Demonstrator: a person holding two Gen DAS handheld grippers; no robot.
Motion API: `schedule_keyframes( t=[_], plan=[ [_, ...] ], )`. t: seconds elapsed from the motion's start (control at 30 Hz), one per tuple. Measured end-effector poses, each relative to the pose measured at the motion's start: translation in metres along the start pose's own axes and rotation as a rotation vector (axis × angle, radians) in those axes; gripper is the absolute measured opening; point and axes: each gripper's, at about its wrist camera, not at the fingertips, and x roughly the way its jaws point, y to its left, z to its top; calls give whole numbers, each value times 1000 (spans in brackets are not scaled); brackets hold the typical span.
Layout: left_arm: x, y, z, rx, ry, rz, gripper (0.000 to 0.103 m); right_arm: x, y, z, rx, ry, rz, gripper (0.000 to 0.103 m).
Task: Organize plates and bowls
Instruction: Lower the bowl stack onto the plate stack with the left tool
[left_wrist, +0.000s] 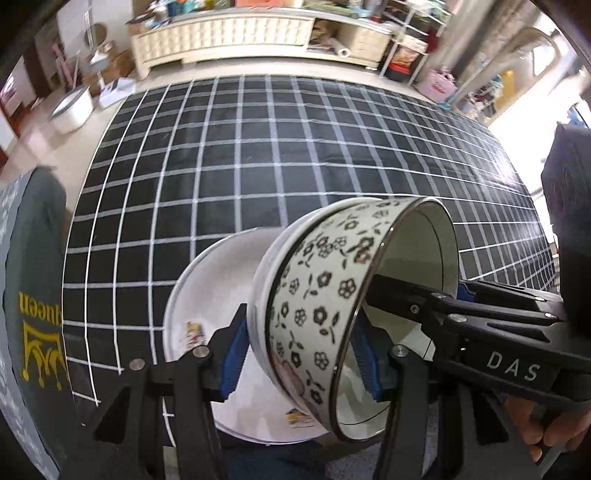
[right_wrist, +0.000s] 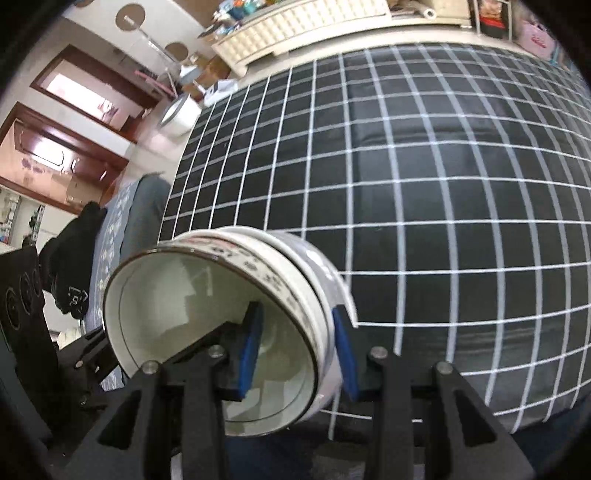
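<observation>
A floral-patterned bowl (left_wrist: 317, 295) is tipped on its side above a white plate (left_wrist: 218, 295) on the black checked tablecloth. It seems nested in a second white bowl. My left gripper (left_wrist: 299, 354) is shut across the bowl's wall, blue pads on both sides. My right gripper (right_wrist: 297, 350) is shut on the same bowl's rim (right_wrist: 258, 280), one finger inside, one outside. The right gripper's black arm (left_wrist: 480, 332) reaches into the bowl in the left wrist view. The plate under the bowl is partly hidden.
The black tablecloth with white grid (left_wrist: 295, 147) covers the table. A grey cushion with a yellow crown print (left_wrist: 33, 295) lies at the left edge. A white cabinet (left_wrist: 229, 33) and cluttered shelves stand beyond the far edge.
</observation>
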Motion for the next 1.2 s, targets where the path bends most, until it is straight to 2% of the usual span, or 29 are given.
schedule_keyframes(
  t=[0.27,0.7,0.8,0.87,1.03,1.2],
  plan=[
    [21,25,-2,-52,33,-24,50,30,15,9,-11,58,-31,41],
    [27,29,-1,-72,22,-61,52,26,0,7,-8,85,-6,41],
    [26,28,-3,-73,22,-60,52,20,4,6,-41,56,-47,41],
    [21,28,-3,-71,4,-48,52,18,4,7,-42,47,-63,41],
    [-2,31,0,-83,-50,-50,52,11,1,6,-32,37,-40,42],
    [-28,25,-2,-70,-118,10,52,-6,7,1,-53,-4,-30,42]
  ],
)
